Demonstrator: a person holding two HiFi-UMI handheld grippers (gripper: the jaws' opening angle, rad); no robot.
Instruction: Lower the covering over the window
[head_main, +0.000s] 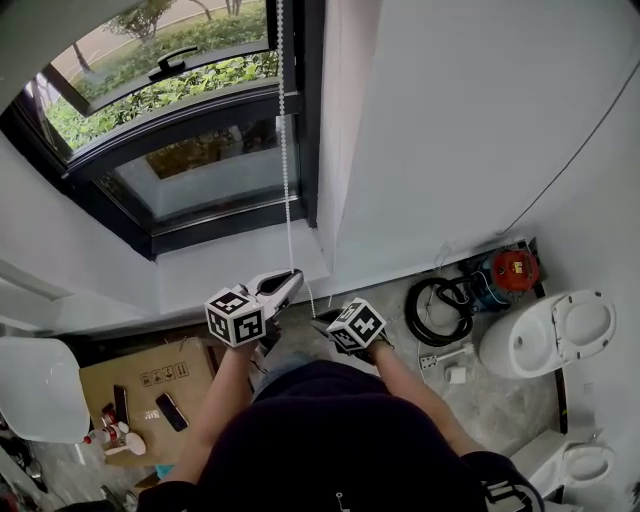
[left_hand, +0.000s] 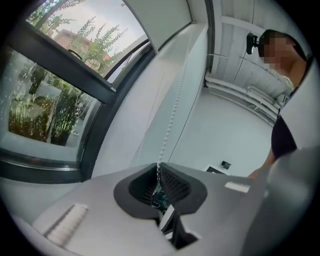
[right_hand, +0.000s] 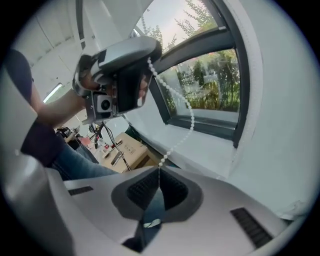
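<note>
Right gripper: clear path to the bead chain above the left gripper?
Likely yes, once it lets go. The right gripper is shut on the bead chain below the left gripper; above, the chain hangs bare beside the window frame.

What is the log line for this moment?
left gripper: shut on bead chain | right gripper: shut on bead chain | window: visible glass uncovered

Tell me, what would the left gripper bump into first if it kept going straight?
Most likely the white wall beside the window, though depth is unclear. The left gripper is shut on the bead chain, which runs on ahead.
</note>
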